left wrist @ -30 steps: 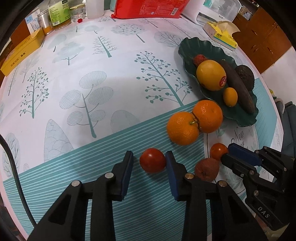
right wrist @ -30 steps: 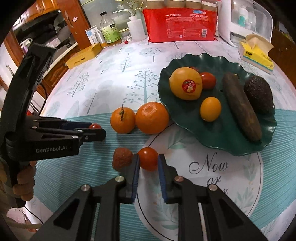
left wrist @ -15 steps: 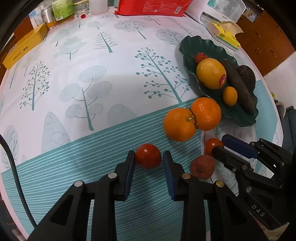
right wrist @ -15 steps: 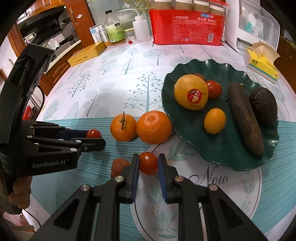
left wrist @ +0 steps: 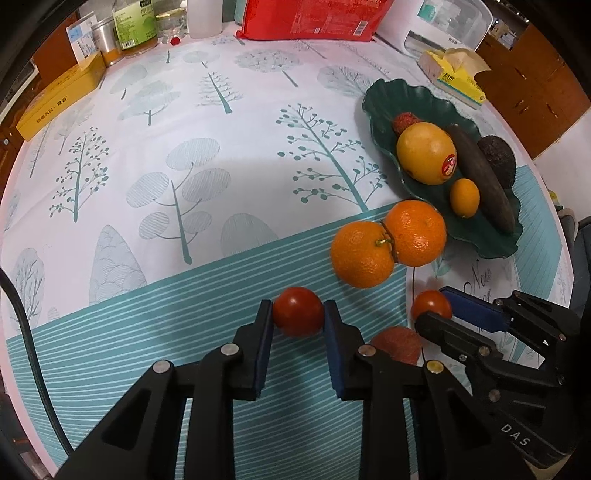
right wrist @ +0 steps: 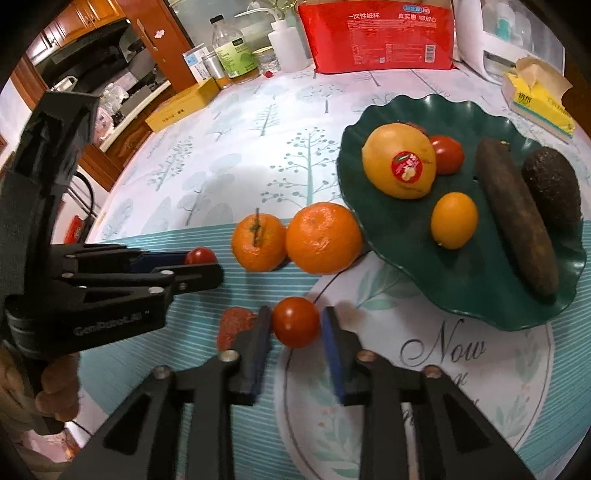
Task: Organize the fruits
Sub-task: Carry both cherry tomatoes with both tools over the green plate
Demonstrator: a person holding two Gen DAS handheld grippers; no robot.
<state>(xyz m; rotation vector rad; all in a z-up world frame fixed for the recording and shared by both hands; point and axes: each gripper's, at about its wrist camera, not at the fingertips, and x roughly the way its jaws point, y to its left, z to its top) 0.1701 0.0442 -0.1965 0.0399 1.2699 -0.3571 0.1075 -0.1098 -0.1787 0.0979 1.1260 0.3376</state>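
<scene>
My left gripper (left wrist: 298,318) is shut on a small red tomato (left wrist: 298,312) held just above the tablecloth. My right gripper (right wrist: 295,323) is shut on a second red tomato (right wrist: 295,322); it also shows in the left wrist view (left wrist: 430,304). A reddish lychee (left wrist: 397,343) lies between the two grippers. Two oranges (right wrist: 295,238) sit side by side on the cloth. The dark green plate (right wrist: 476,295) to the right holds a large yellow fruit (right wrist: 399,166), a small yellow-orange fruit (right wrist: 453,220), a tomato (right wrist: 447,154), a long dark fruit (right wrist: 517,218) and an avocado (right wrist: 552,188).
A red packet (right wrist: 376,35), bottles (right wrist: 232,50) and a yellow box (right wrist: 181,107) stand along the table's far edge. A tissue box (right wrist: 539,99) sits behind the plate. The tablecloth left of the plate is bare.
Both grippers rose slightly with their tomatoes. The left jaws closed from loose around the tomato to gripping it. The right stayed shut on its tomato.
</scene>
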